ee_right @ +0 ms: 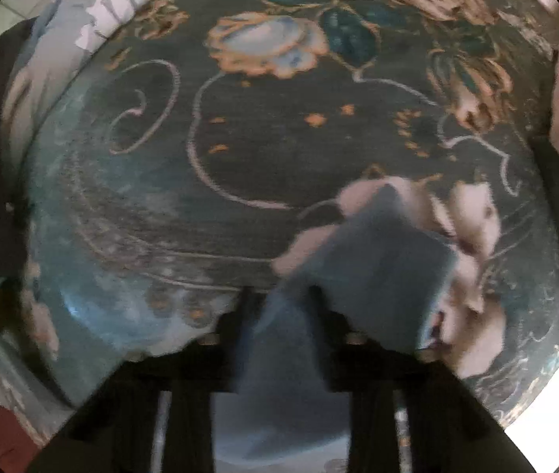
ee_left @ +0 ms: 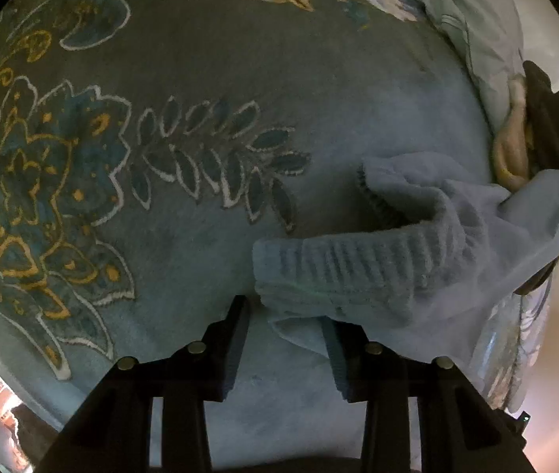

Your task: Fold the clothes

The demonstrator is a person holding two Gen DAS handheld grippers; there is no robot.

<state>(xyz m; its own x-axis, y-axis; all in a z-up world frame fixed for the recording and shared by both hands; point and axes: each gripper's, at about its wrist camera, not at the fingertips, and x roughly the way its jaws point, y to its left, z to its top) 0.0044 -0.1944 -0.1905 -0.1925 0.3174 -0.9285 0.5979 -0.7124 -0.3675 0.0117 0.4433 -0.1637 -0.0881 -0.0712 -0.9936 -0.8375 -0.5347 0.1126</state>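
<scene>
A pale blue knitted sock [ee_left: 362, 272] lies crumpled on a dark teal floral bedspread [ee_left: 208, 79], its ribbed cuff stretched sideways just ahead of the left gripper [ee_left: 285, 339]. That gripper's fingers stand apart with bare bedspread between them; the right-hand finger sits under a loose fold of the sock, but nothing is pinched, so the left gripper is released. Beyond the sock, near the bed's edge, a tan garment [ee_left: 510, 146] and a dark garment [ee_left: 547, 118] are heaped together (too bunched to name more closely).

In the right wrist view, which is blurred, the right gripper [ee_right: 279, 307] has a strip of blue-grey cloth [ee_right: 358, 268] running between its narrowed fingers and fanning out over the bedspread; it appears to be clamped on that cloth. Whether this is the same sock cannot be told.

The sock looks light, soft and limp, so it will likely sag and twist when lifted by one point. The ribbed cuff is thicker and grippier than the thin foot, making its edge the surest place to pinch, with the toe end taken by the other gripper to pull it flat.
</scene>
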